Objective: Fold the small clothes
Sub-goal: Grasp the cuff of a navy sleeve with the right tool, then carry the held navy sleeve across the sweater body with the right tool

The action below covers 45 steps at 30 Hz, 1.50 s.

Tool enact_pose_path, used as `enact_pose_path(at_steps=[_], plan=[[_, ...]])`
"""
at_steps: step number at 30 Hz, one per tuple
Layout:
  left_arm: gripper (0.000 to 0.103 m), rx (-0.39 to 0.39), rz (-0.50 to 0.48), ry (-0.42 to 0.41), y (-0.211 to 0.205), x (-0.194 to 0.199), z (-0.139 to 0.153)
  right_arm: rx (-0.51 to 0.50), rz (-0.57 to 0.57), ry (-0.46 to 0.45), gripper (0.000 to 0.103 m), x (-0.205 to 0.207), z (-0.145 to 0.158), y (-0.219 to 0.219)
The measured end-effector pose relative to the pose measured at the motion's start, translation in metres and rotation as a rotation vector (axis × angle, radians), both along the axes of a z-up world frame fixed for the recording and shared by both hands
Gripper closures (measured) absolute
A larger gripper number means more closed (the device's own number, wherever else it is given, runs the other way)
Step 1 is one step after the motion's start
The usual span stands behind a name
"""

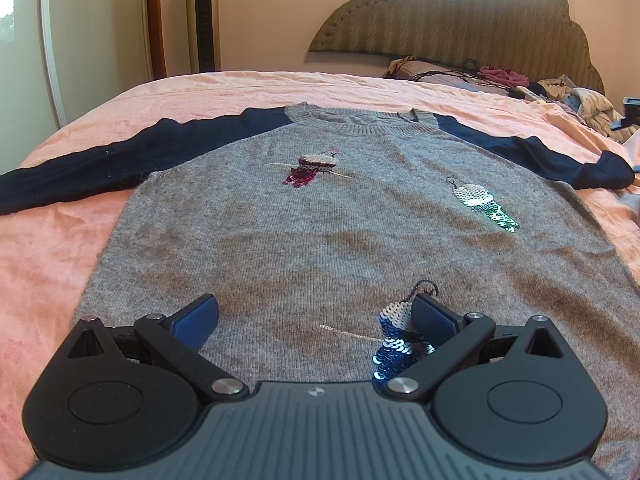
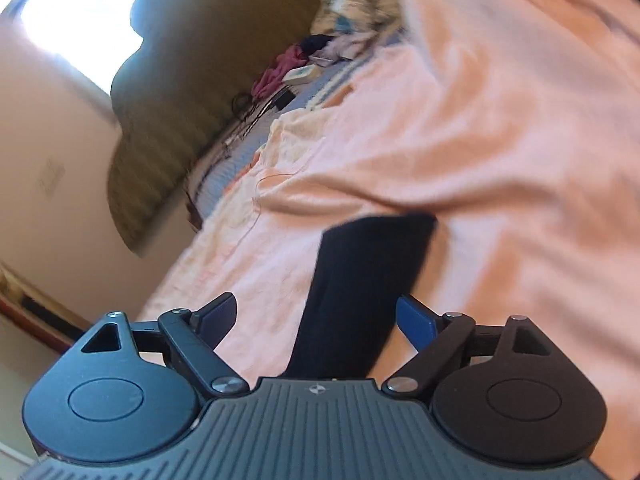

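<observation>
The left gripper (image 1: 316, 316) hovers with jaws wide over the near hem of the grey sweater (image 1: 288, 232), gripping nothing; its right blue pad sits just beside a blue sequin patch (image 1: 394, 344). The right gripper (image 2: 316, 320) also stands wide, and the end of the navy right sleeve (image 2: 368, 280) runs up between its pads, which do not press on it.

The sweater lies flat, front up, on the peach bedsheet (image 1: 60, 248), both sleeves spread sideways, the left sleeve (image 1: 100, 168) reaching the left edge of view. Folding seems barely begun: the likely step is taking the right cuff and carrying it across the chest. That calls for closing squarely on the cuff.

Bare sheet surrounds the sweater; loose clothes (image 1: 576, 96) crowd the far right by the headboard (image 1: 460, 24).
</observation>
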<state>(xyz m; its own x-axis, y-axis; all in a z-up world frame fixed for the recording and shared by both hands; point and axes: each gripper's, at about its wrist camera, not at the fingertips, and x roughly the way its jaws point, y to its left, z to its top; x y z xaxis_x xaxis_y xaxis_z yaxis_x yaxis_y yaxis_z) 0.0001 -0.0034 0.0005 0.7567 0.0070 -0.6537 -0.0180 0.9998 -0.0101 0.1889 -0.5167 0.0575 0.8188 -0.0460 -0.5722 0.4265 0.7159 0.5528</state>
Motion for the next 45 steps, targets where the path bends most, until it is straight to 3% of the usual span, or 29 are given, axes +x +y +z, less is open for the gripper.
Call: enact_pose_path(at_steps=[3, 6, 8, 10, 11, 13, 15, 18, 21, 24, 27, 31, 33, 34, 35, 36, 40, 42, 45], plan=[[0.000, -0.001, 0.000, 0.000, 0.000, 0.000, 0.000, -0.165, 0.069, 0.094, 0.017, 0.042, 0.003, 0.017], [0.000, -0.001, 0.000, 0.000, 0.000, 0.000, 0.000, -0.214, 0.113, 0.232, 0.022, 0.081, -0.009, 0.022], [0.000, -0.001, 0.000, 0.000, 0.000, 0.000, 0.000, -0.272, 0.116, 0.314, 0.038, 0.095, -0.017, 0.025], [0.000, -0.003, 0.000, -0.001, 0.000, 0.000, 0.000, -0.373, 0.098, 0.324, 0.061, 0.098, -0.021, 0.031], [0.000, -0.005, 0.000, -0.001, 0.000, 0.000, 0.000, -0.375, 0.087, 0.321, 0.065, 0.095, -0.021, 0.030], [0.000, -0.011, 0.000, -0.004, 0.000, 0.000, 0.001, -0.325, 0.059, 0.292, 0.083, 0.089, -0.021, 0.017], [0.000, -0.019, 0.000, -0.006, 0.001, -0.001, 0.001, -0.218, 0.034, 0.209, 0.091, 0.073, -0.018, 0.004], [0.000, -0.029, 0.000, -0.009, 0.002, -0.001, 0.001, -0.168, 0.024, 0.051, 0.091, 0.042, -0.001, 0.005], [0.000, -0.040, 0.001, -0.012, 0.005, -0.001, 0.001, -0.139, 0.098, -0.106, 0.091, 0.016, 0.027, 0.028], [0.000, -0.045, 0.001, -0.013, 0.006, -0.001, 0.001, -0.096, 0.243, -0.229, 0.091, -0.004, 0.057, 0.074], [0.000, -0.044, 0.000, -0.013, 0.006, -0.001, 0.001, -0.056, 0.459, -0.306, 0.090, -0.013, 0.075, 0.148], [0.000, -0.041, 0.000, -0.012, 0.006, -0.002, 0.001, 0.003, 0.717, -0.299, 0.091, -0.013, 0.065, 0.255], [0.000, -0.038, -0.001, -0.011, 0.005, -0.002, 0.001, 0.007, 0.800, -0.240, 0.088, -0.011, 0.046, 0.301], [0.000, -0.035, -0.001, -0.011, 0.005, -0.002, 0.001, 0.033, 0.832, -0.182, 0.081, -0.009, 0.033, 0.319], [0.000, -0.034, -0.002, -0.011, 0.005, -0.002, 0.001, 0.058, 0.847, -0.126, 0.073, -0.007, 0.021, 0.329], [0.000, -0.034, -0.002, -0.011, 0.005, -0.002, 0.001, 0.084, 0.836, -0.095, 0.056, -0.012, 0.012, 0.334], [0.000, -0.049, -0.023, -0.005, 0.007, -0.004, 0.004, 0.151, 0.767, -0.112, 0.053, -0.053, 0.000, 0.307], [0.000, -0.189, -0.017, 0.031, 0.023, 0.003, 0.017, 0.122, 0.743, -0.105, 0.053, -0.070, -0.004, 0.285], [0.000, -0.508, 0.033, 0.040, 0.056, 0.030, 0.035, 0.034, 0.707, -0.090, 0.046, -0.088, -0.019, 0.260]])
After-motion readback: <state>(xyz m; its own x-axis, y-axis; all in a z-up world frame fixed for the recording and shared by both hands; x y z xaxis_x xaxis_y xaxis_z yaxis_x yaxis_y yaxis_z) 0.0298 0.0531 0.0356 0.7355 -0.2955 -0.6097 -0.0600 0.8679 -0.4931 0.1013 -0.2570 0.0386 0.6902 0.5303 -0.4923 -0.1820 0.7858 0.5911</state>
